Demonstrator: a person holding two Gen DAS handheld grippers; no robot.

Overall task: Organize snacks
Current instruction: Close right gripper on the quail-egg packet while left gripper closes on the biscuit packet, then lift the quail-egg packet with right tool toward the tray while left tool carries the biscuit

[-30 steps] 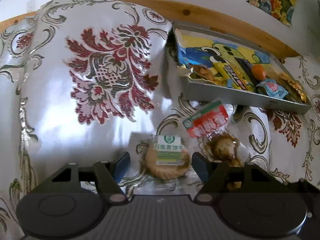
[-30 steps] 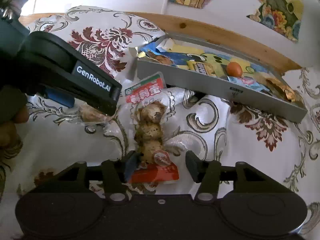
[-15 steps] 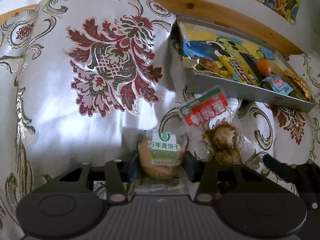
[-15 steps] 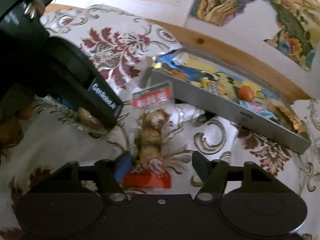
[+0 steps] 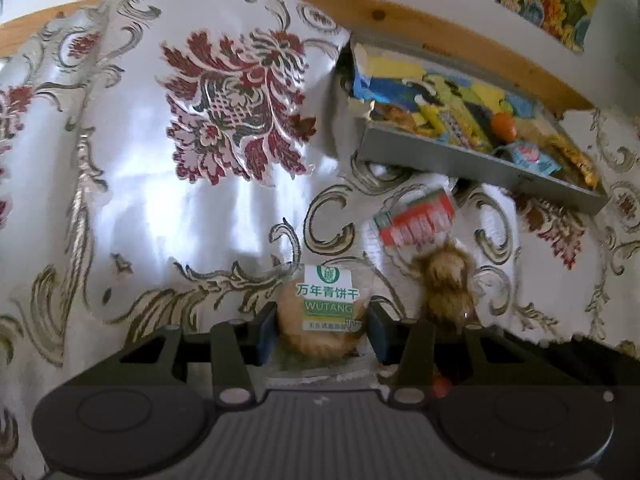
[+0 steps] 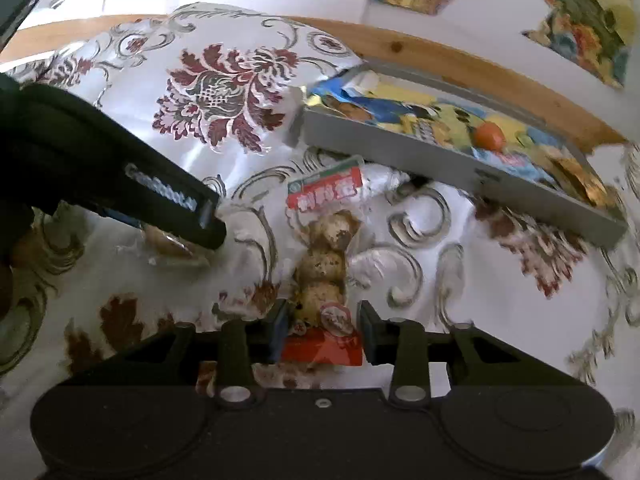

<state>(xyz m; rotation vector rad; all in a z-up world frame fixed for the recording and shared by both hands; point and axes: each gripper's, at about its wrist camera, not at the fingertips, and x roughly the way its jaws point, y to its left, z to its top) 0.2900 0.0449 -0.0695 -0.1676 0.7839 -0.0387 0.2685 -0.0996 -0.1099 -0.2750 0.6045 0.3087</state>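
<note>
A round biscuit in a clear wrapper with a green and white label [image 5: 326, 312] sits between the blue pads of my left gripper [image 5: 322, 330], which is shut on it. A long clear packet of brown round snacks with red ends [image 6: 322, 264] lies on the floral cloth; my right gripper [image 6: 322, 326] has closed on its near red end. The left gripper's black body [image 6: 132, 184] shows at the left of the right wrist view, with the biscuit [image 6: 168, 242] under its tip. The same packet [image 5: 436, 256] lies right of the biscuit in the left wrist view.
A grey tray [image 6: 460, 164] holding several colourful snack packets and an orange ball [image 6: 489, 137] stands at the back right, also seen as the tray [image 5: 480, 164]. A wooden rail [image 5: 400, 20] and a wall run behind. Shiny floral cloth [image 5: 160, 200] covers the surface.
Both grippers closed from open: the left onto the round biscuit, the right onto the red end of the long snack packet. Both cameras shifted slightly.
</note>
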